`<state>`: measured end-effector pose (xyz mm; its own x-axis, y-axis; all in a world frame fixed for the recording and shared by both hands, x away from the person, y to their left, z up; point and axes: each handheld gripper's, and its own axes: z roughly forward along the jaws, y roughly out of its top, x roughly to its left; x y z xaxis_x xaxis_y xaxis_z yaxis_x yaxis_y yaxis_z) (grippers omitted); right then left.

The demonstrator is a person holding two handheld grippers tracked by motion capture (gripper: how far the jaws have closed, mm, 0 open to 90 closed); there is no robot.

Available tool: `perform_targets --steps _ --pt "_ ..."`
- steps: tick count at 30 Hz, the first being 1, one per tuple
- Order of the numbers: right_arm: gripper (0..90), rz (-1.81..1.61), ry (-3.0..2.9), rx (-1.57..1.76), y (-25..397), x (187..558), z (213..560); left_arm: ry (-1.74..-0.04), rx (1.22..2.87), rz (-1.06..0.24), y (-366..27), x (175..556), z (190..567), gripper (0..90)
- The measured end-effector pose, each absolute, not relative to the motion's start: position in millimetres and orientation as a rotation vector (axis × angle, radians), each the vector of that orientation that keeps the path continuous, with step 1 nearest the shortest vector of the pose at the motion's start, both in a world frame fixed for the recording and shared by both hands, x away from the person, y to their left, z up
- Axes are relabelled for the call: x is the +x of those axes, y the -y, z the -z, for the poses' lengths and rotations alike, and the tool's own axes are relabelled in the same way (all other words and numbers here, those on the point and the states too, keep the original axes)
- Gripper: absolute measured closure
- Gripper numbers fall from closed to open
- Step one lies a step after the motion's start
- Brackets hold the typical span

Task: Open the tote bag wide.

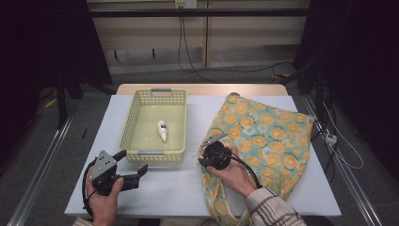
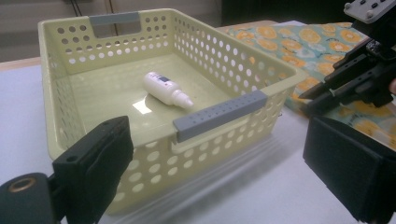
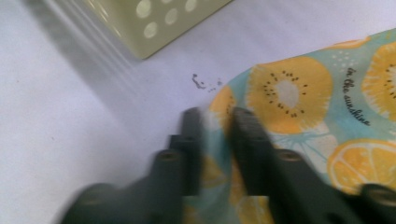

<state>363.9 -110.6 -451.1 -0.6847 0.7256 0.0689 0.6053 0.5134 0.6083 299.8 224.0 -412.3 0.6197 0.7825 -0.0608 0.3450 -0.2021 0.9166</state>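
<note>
High view: right tool [image 1: 205, 149] (jaws nearly closed) over fruit-print bag [image 1: 268, 141].

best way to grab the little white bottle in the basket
Grip the white bottle across its wider body, not the tapered cap. It lies flat on the floor of the yellow basket, clear of the walls, so come straight down from above with the jaws set across its length.

right gripper [image 3: 217, 122] blurred — perhaps pinching bag [image 3: 299, 93] edge
</note>
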Motion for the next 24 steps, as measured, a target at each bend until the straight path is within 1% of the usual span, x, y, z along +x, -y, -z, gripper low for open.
perform_targets --steps 1,8,24 --pt "90.0 -0.92 -2.562 1.147 110.8 365.3 451.3 -0.913 1.796 -0.521 -224.0 299.7 412.3 7.8" --pt "90.0 -0.971 -2.513 1.226 104.1 384.4 447.9 -0.914 1.792 -0.519 -224.3 299.8 412.3 7.9" --pt "90.0 -0.967 -2.442 1.26 86.0 438.8 439.9 -0.912 1.787 -0.528 -226.7 299.5 411.4 7.9"
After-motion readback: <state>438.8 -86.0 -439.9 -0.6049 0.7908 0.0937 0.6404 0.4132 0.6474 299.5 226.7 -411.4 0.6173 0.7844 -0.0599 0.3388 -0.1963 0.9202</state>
